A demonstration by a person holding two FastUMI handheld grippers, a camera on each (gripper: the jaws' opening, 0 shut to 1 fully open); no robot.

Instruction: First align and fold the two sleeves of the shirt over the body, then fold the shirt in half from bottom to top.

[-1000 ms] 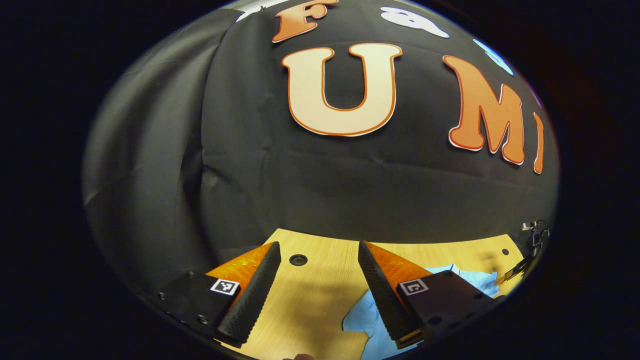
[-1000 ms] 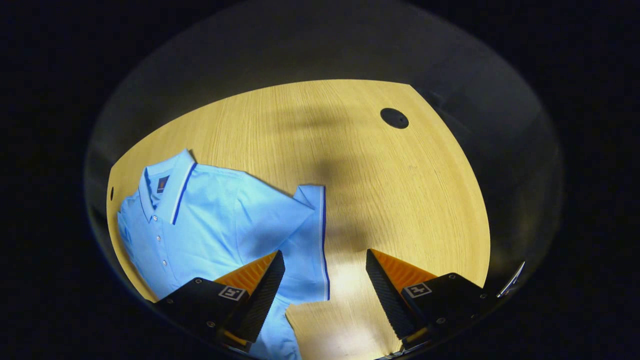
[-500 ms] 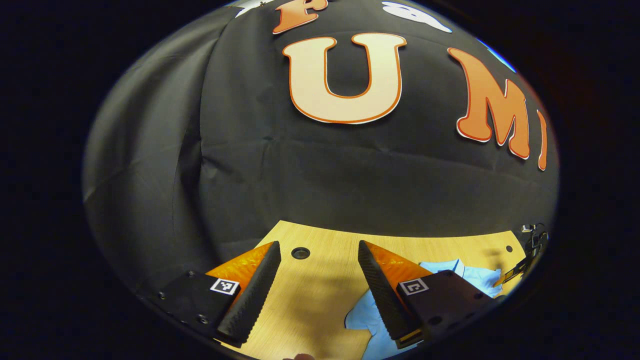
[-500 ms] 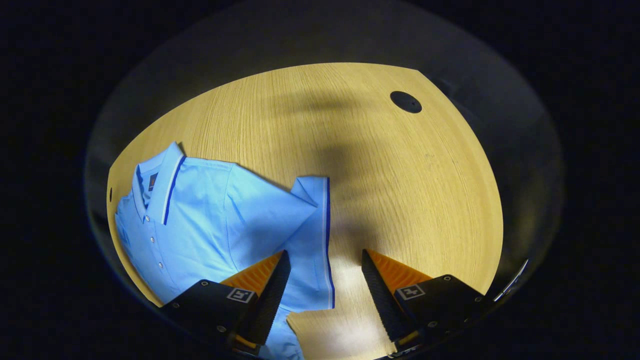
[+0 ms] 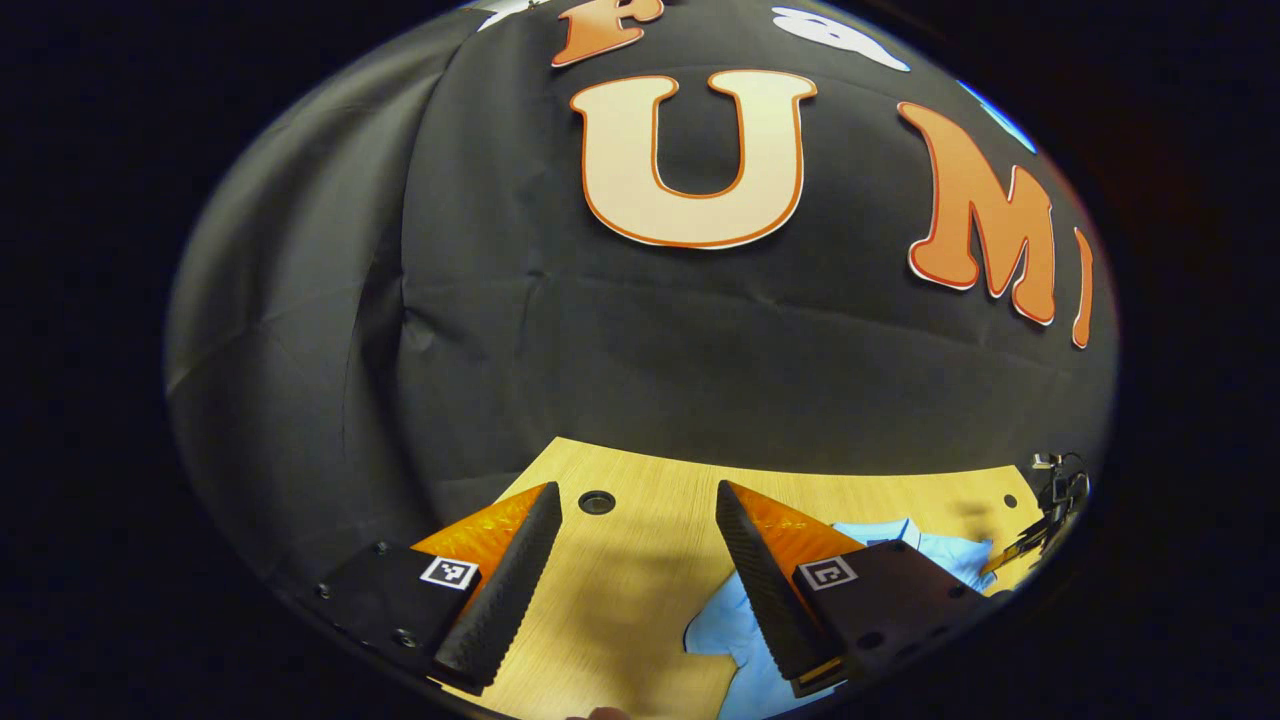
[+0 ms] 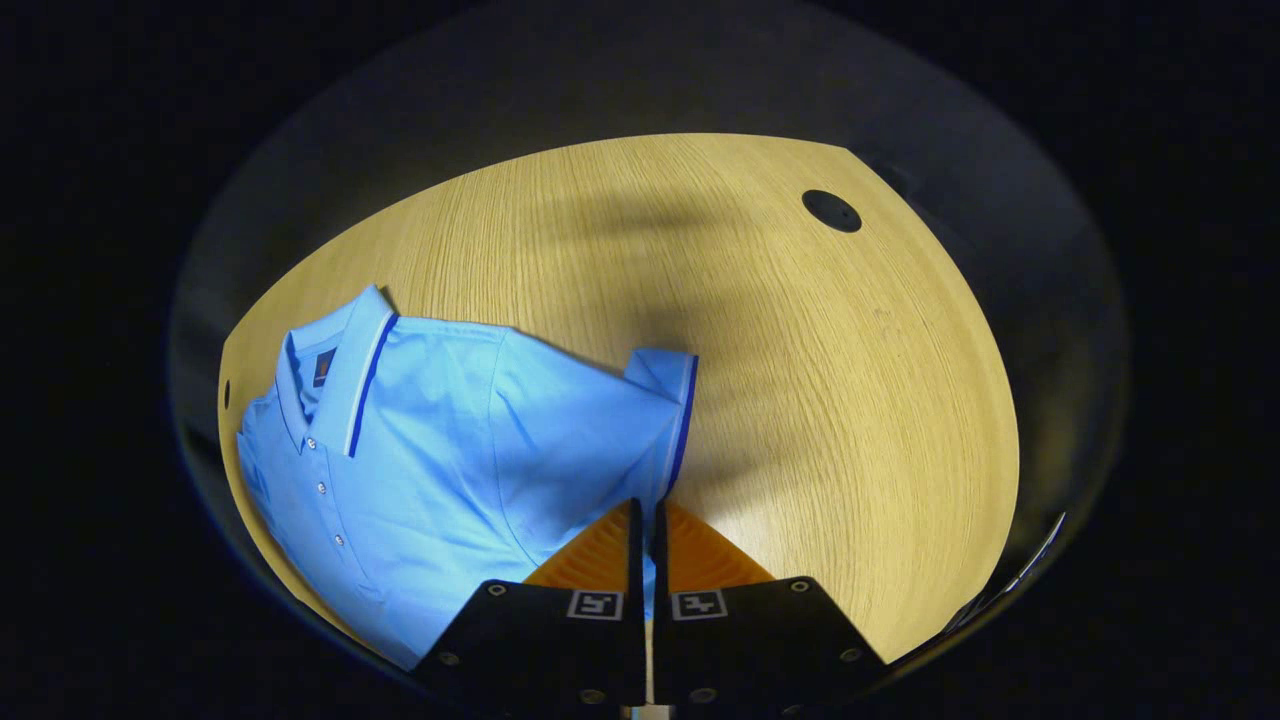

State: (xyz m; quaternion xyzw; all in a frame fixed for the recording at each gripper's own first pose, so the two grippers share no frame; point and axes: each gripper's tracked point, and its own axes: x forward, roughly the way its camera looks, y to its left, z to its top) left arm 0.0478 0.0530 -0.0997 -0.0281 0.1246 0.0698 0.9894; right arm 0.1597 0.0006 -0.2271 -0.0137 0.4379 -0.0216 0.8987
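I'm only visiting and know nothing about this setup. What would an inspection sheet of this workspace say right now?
Surface: light wooden table with a dark round hole near its far edge.
Job's things: light blue polo shirt with dark blue trim lying flat, buttons up; sleeve spread out to the side, not yet folded over.
Clutter: nothing seen.
Grippers: right hand-held gripper shut on the sleeve's trimmed edge; left hand-held gripper open above bare table, beside the shirt.
Cables: nothing clearly seen.
Surroundings: black cloth booth wall behind the table.
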